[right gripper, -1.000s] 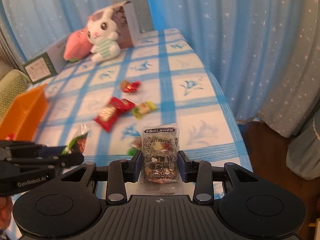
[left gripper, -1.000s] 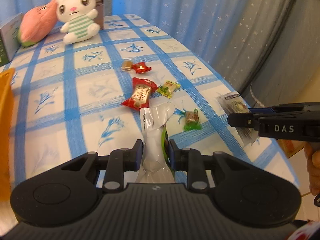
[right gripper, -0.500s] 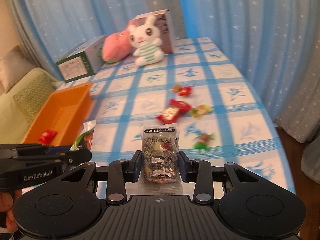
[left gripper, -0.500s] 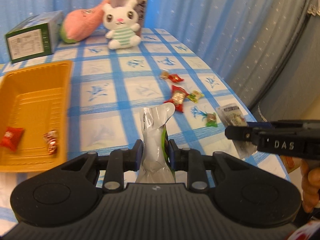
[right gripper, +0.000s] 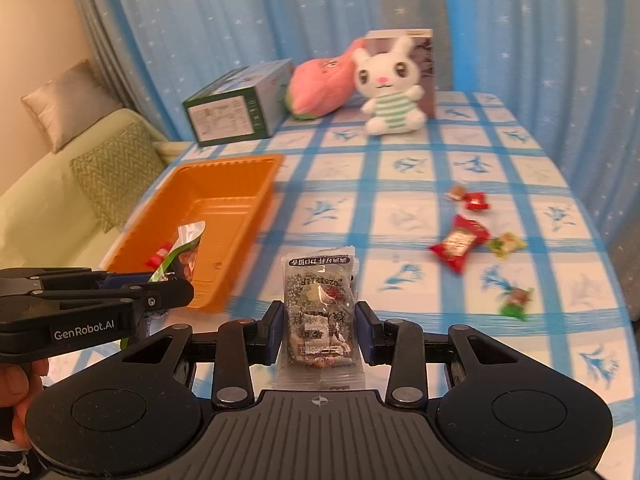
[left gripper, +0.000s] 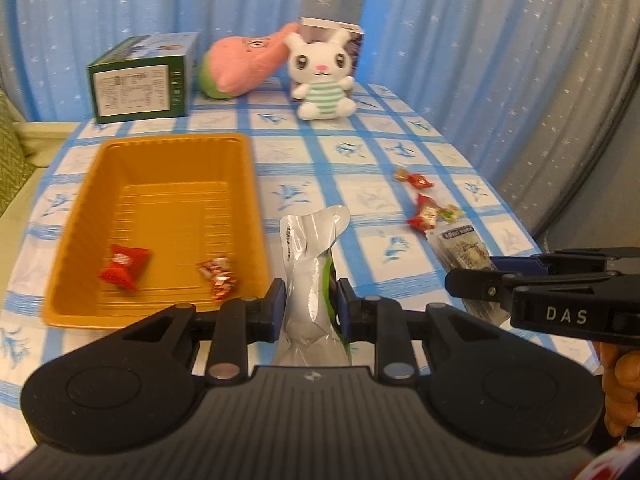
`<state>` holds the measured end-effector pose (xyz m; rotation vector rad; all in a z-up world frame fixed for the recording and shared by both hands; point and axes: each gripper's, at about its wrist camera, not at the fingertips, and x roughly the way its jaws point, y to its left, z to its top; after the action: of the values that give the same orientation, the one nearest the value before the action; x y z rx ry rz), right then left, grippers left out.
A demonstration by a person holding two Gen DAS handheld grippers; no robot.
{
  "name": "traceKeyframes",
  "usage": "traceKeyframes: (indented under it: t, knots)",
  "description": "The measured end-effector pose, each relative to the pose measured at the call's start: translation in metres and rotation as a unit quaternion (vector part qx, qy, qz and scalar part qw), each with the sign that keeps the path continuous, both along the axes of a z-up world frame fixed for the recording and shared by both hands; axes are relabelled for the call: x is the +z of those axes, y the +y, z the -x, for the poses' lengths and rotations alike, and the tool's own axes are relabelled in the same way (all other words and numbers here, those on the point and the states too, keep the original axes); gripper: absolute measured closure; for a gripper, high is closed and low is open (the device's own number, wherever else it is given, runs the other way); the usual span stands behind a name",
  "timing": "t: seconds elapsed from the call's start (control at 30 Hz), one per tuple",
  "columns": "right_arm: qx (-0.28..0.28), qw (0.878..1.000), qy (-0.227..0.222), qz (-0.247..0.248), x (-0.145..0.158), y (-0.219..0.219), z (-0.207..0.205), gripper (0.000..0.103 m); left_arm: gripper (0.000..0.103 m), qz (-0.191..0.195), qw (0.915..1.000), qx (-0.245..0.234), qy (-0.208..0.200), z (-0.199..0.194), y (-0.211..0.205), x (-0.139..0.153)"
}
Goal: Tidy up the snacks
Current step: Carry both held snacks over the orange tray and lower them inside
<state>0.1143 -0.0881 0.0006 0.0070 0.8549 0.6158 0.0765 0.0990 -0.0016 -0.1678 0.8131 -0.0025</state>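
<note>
Pinching: left tongs [left gripper: 310,306] silver-green packet [left gripper: 310,280] | right tongs [right gripper: 319,330] clear nut-mix packet [right gripper: 319,308]

A home living room is suggested: beyond the jaws, plush toys [right gripper: 390,88] are set on a checked tablecloth [right gripper: 400,168], star-print curtains [right gripper: 240,12] behind, a cushioned sofa [right gripper: 60,184] leftward.

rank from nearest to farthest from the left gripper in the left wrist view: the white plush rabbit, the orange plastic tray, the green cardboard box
1. Orange plastic tray: nearest, just ahead and left of the left gripper, which is shut on a silver-and-green snack pouch.
2. Green cardboard box: beyond the tray's far rim, at the back left of the table.
3. White plush rabbit: back centre; roughly as far as the box, too close to call.
</note>
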Motion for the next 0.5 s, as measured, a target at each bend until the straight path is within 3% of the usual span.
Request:
traceKeyframes:
  t: [0.5]
  knots:
    - [0.048,0.999,0.01,-0.003,-0.007,0.096,-0.018,0.065,0.079,-0.008,0.9984,0.054,0.012,0.002,0.095,-0.003]
